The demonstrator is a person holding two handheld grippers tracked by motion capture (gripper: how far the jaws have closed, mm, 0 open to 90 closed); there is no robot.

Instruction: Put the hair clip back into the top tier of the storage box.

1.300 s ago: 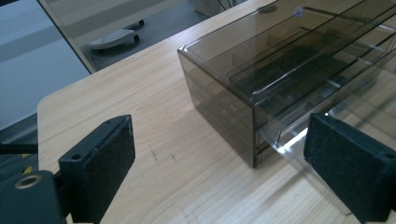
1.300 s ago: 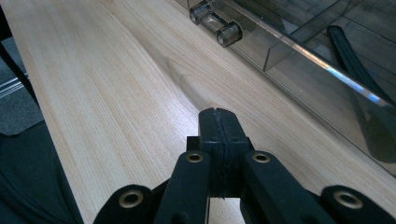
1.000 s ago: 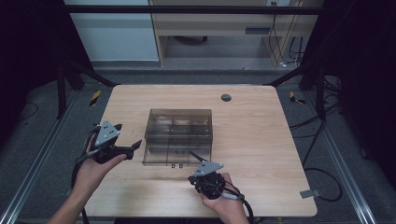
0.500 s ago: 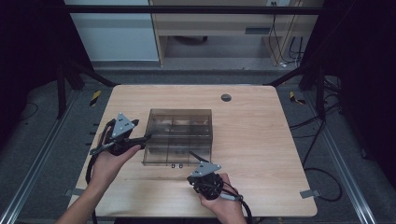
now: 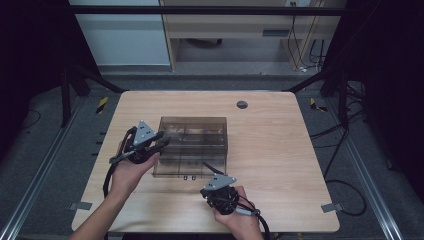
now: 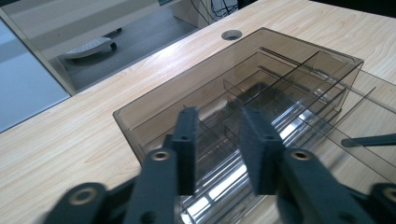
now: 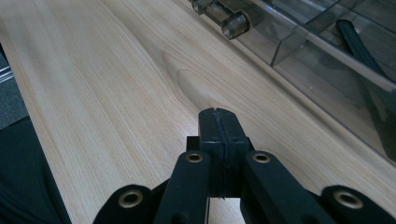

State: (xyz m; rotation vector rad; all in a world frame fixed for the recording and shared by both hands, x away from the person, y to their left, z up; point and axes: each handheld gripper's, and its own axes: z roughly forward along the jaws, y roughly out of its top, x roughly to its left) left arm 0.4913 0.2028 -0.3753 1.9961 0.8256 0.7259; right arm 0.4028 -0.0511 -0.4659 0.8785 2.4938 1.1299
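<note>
There is one smoky clear plastic organiser box (image 5: 192, 145) on the wooden table (image 5: 280, 150), sitting a little left of the table's middle, with its long front edge toward the person; it looks like thin, rigid acrylic, light for its bulk and hard rather than giving, so I would expect it to skate on the smooth wood if nudged and to crack or scuff if pinched hard at a corner; inside it thin dividers mark off several compartments, though how many I cannot count through the tinted walls. The left gripper (image 5: 161, 140) is over the box's near left corner, and in the left gripper view its two black fingers (image 6: 187, 140) stand apart with a gap between them, hanging above the box's near wall; the jaws have just been closing, yet nothing is pinched in them that I can make out, the pads look clear of the plastic. The right gripper (image 5: 206, 166) rests by the box's front edge, jaws pressed flat together on nothing, its tips just off the front wall, where two small round knobs (image 7: 233, 22) stick out. The best hold, I would judge, is the top rim of a side wall, taken squarely between the pads with a gentle squeeze, since the slick faces offer little else; the knobs are small and would slip. Besides that: two grippers, one box, one dark round grommet (image 5: 242, 104) in the tabletop.
</note>
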